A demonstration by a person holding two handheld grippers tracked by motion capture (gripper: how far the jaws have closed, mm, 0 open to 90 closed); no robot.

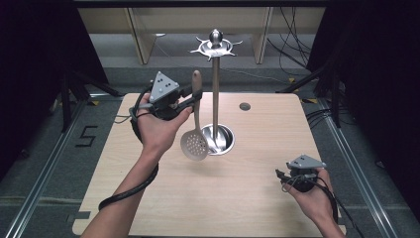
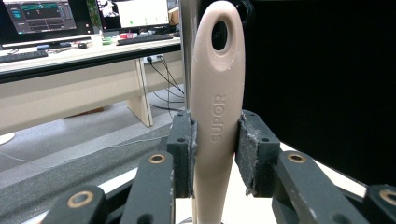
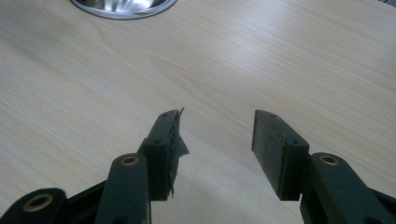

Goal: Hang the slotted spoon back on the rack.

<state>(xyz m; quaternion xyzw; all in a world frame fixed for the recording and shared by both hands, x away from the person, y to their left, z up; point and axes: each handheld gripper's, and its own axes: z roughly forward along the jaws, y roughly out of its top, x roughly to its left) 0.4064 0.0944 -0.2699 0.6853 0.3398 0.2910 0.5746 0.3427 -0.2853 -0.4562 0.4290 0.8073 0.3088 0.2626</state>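
High view: I see the left tongs (image 1: 190, 96) raised above the back-left part of the worktop (image 1: 148, 198), just left of the steel rack pole (image 1: 215, 99).
Open room: I have bare worktop across the front and middle; the right tongs (image 1: 282, 177) sit low near the front-right edge, well apart from the rack.
Edges: the rack base (image 1: 223, 140) stands mid-worktop, with a small round grommet (image 1: 244, 106) behind it to the right.
Writing: in the left gripper view I read "SUPOR" moulded up the handle; a "5" (image 1: 87, 136) is marked on the floor at left.
Slotted spoon (image 1: 195, 134): beige, upright, perforated bowl hanging down just beside the base, hanging hole at the handle top (image 2: 219, 35).
Left tongs: clamped on the spoon handle, pads (image 2: 183, 144) pressing both sides.
Right tongs: apart in the right gripper view (image 3: 215, 140), nothing between them, bare wood beneath.
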